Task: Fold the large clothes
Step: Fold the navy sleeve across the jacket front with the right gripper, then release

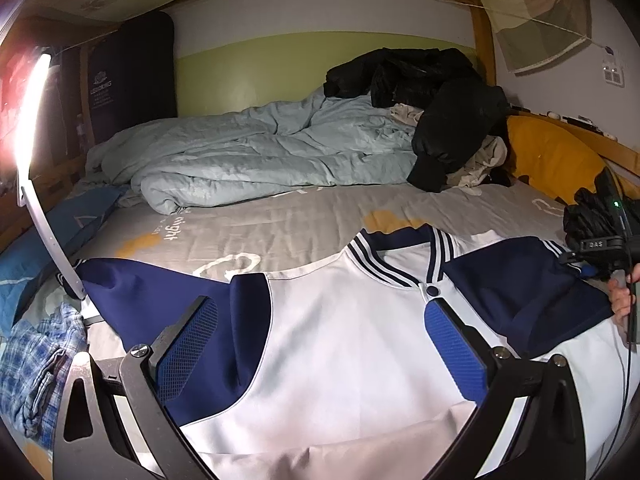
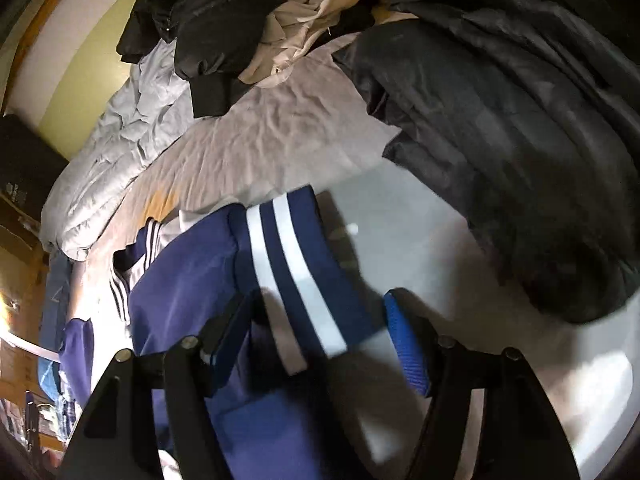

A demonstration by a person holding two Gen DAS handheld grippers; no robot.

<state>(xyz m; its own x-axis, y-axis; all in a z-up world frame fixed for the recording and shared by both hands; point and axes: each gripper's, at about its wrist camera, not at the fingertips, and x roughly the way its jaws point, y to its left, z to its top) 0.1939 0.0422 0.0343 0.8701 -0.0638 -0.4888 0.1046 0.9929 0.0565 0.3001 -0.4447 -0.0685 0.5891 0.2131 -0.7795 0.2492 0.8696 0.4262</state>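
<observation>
My left tongs (image 1: pixel 320 344) hover wide, empty, over the jacket (image 1: pixel 344 344) spread flat on the bed (image 1: pixel 304 216); right tongs (image 2: pixel 320 344) gape, gripping nothing, astride its cuff (image 2: pixel 296 264), sleeve laid inward for folding.

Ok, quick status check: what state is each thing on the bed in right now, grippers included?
Jacket: spread flat on the bed, buttoned at the collar.
Striped cuff: lying between the right jaws, not pinched.
Left gripper: open, over the jacket.
Right gripper: open.
Duvet: crumpled.
Black coat: heaped, unfolded.
</observation>
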